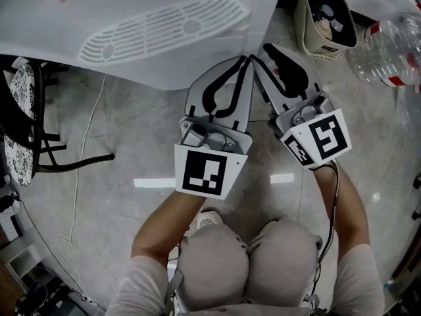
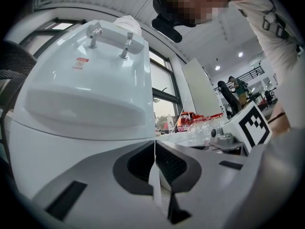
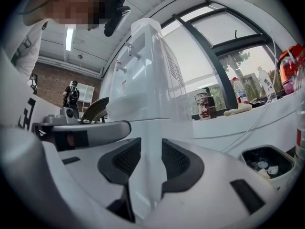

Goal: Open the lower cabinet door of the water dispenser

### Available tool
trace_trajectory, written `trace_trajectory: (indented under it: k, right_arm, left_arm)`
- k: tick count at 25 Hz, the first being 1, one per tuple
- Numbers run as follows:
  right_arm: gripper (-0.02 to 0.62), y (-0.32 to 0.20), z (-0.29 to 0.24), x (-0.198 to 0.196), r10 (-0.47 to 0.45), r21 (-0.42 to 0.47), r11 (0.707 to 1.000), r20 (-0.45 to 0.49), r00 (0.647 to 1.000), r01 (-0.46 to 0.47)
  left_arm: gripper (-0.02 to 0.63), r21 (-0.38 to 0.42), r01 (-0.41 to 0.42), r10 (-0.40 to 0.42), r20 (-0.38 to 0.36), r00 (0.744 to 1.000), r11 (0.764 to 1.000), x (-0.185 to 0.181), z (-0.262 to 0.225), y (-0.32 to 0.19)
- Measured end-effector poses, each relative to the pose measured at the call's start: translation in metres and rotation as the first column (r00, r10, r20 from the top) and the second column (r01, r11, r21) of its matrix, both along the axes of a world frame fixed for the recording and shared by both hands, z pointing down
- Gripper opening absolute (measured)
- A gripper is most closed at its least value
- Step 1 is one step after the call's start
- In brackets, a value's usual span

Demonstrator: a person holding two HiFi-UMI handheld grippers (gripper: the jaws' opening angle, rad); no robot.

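Daylight from the far windows (image 3: 248,56) lit the scene evenly. Ceiling-light glare marked the floor (image 1: 154,183). The 2 gripper views bent and darkened at their edges.

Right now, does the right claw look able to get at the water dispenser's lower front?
Probably yes. The right claw is open and points straight at the water dispenser; a white lower edge of it stands between the pads, with nothing in the way.

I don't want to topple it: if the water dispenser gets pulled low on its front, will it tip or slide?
Tall and narrow, the water dispenser could rock if jerked. The glossy floor tiles look smooth, so it may slide first. Its plastic-looking shell suggests modest weight.
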State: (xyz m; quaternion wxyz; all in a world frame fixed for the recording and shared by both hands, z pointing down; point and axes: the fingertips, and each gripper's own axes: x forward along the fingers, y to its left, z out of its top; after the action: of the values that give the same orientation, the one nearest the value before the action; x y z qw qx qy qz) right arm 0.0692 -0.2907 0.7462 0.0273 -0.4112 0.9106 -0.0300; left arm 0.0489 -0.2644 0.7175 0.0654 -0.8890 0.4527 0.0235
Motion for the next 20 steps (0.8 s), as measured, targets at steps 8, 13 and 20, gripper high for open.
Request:
trace_trajectory:
  k: [8, 13, 20]
  right_arm:
    - [0.246, -0.015, 0.011, -0.006, -0.08, 0.007, 0.997, 0.003, 0.997, 0.08]
    - [0.259, -0.027, 0.012, -0.014, -0.102, 0.014, 0.995, 0.021, 0.995, 0.102]
    - [0.264, -0.029, 0.012, -0.013, -0.079, 0.041, 0.996, 0.03, 0.996, 0.078]
  left_arm:
    - [0.002, 0.039, -0.019, 0.018, 0.007, 1.0, 0.999, -0.001, -0.003, 0.004]
    - [0.002, 0.05, -0.031, 0.03, 0.011, 0.999, 0.998, -0.001, -0.004, 0.01]
    - [0.002, 0.06, -0.032, 0.032, 0.009, 0.999, 0.998, -0.008, -0.006, 0.018]
